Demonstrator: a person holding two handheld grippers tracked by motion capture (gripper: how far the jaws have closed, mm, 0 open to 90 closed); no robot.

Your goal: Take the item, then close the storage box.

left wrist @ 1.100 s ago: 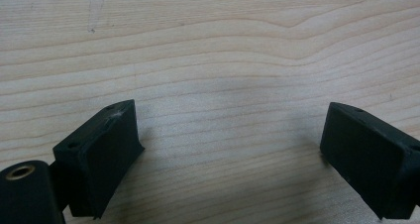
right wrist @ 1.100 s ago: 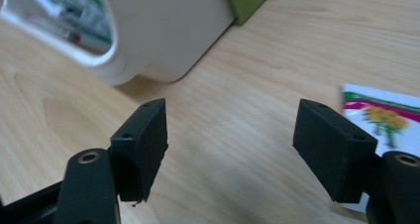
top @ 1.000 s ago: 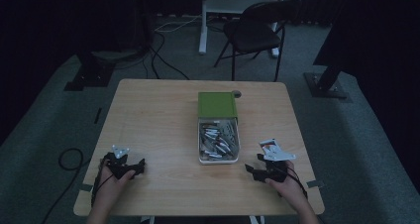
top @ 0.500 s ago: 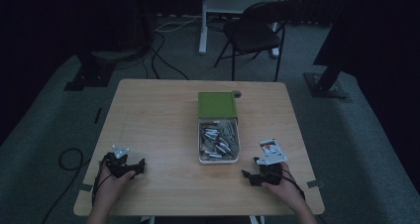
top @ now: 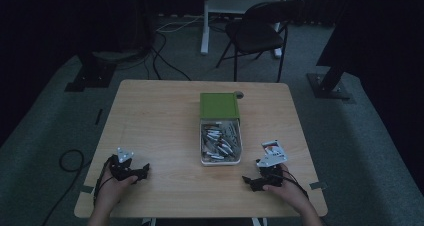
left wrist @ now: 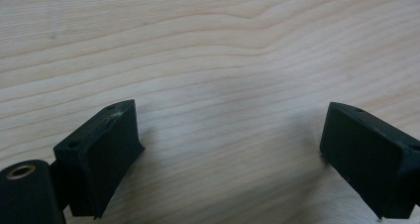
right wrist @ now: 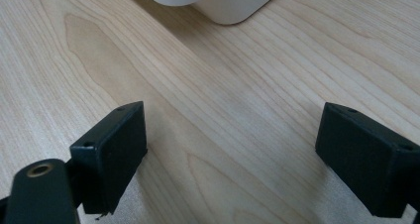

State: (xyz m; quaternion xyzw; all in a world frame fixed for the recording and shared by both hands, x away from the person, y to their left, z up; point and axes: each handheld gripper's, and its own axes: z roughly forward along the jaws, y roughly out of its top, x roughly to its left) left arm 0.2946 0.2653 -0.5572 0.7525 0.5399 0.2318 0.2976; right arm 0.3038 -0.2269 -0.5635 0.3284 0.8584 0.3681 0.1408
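Observation:
On the wooden table (top: 160, 116) stands a white box (top: 220, 156) with several small metal pieces inside; its green lid (top: 219, 105) lies at its far end. My left gripper (top: 144, 170) rests near the table's front left, open, with bare wood between its jaws (left wrist: 230, 110). My right gripper (top: 248, 180) lies at the front right, just in front of the box's near right corner (right wrist: 223, 6). Its jaws (right wrist: 232, 107) have just been opening and stand wide, with nothing between them.
A small grey round thing (top: 239, 94) sits by the lid's far right corner. Beyond the table are a black folding chair (top: 260, 33), a white desk frame (top: 205, 21), cables (top: 165, 61) on the carpet and black stand bases (top: 90, 76).
My right gripper has shifted slightly to the left and toward the near edge. The left gripper has stayed where it was.

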